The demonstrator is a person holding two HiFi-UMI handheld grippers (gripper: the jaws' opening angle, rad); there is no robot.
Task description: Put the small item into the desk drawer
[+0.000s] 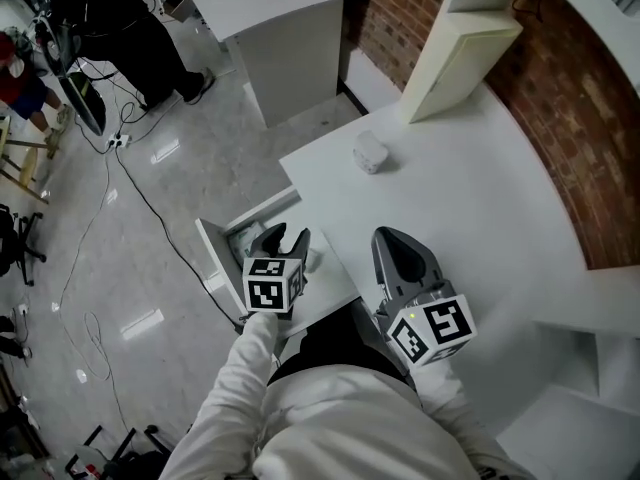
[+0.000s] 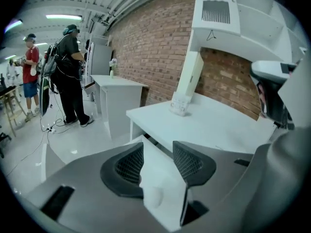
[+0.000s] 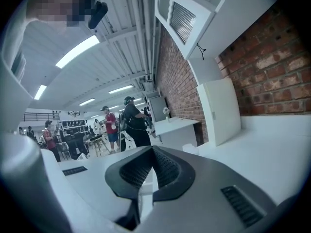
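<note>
The white desk (image 1: 470,198) has its drawer (image 1: 214,244) pulled out at the left front. My left gripper (image 1: 285,234) hangs over the drawer with its jaws wide apart. Low between them lies a small white rounded item (image 2: 153,196), and the pads (image 2: 129,166) do not touch it. In the head view that item (image 1: 314,260) shows just right of the gripper. My right gripper (image 1: 392,238) rests above the desk top with its jaws together and nothing in them (image 3: 152,150). A second small pale item (image 1: 370,151) stands alone farther back on the desk (image 2: 181,106).
A white panel (image 1: 455,53) leans on the brick wall (image 1: 580,148) at the desk's back. Another white desk (image 1: 280,18) stands beyond. People (image 1: 140,38) stand at the far left, and cables (image 1: 140,198) run across the floor. White shelving (image 1: 590,318) sits at the right.
</note>
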